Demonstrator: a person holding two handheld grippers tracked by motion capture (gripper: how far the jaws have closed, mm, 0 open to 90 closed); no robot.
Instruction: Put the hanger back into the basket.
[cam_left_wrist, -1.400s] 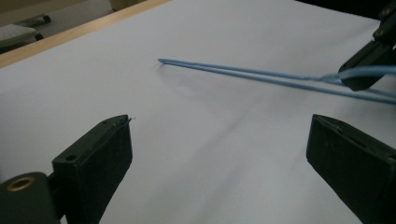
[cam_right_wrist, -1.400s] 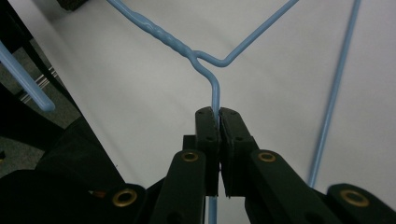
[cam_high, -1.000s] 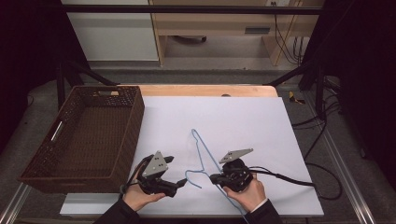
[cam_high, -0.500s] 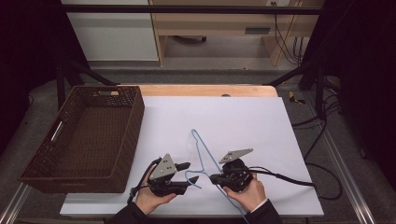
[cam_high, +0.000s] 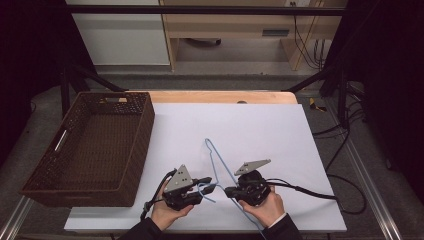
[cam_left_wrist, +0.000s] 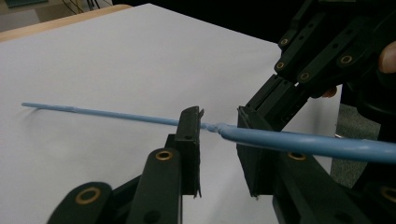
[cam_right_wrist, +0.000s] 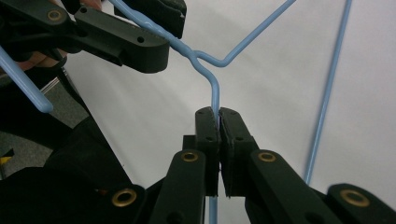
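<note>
Near table front edge | right tongs (cam_right_wrist: 218, 116) clamped on hanger (cam_high: 218, 167) | left tongs (cam_left_wrist: 218, 122) apart around neck

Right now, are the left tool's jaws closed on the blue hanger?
No, the left tool stands open, and the blue hanger wire passes through the gap between its jaws.

A dark brown wicker basket (cam_high: 90, 150) sat on the counter (cam_high: 260, 130), at the white sheet's (cam_high: 280, 150) left edge. Beyond the basket stood a pale cabinet (cam_high: 120, 35); black cables (cam_high: 345, 145) trailed off the counter's right side.
</note>
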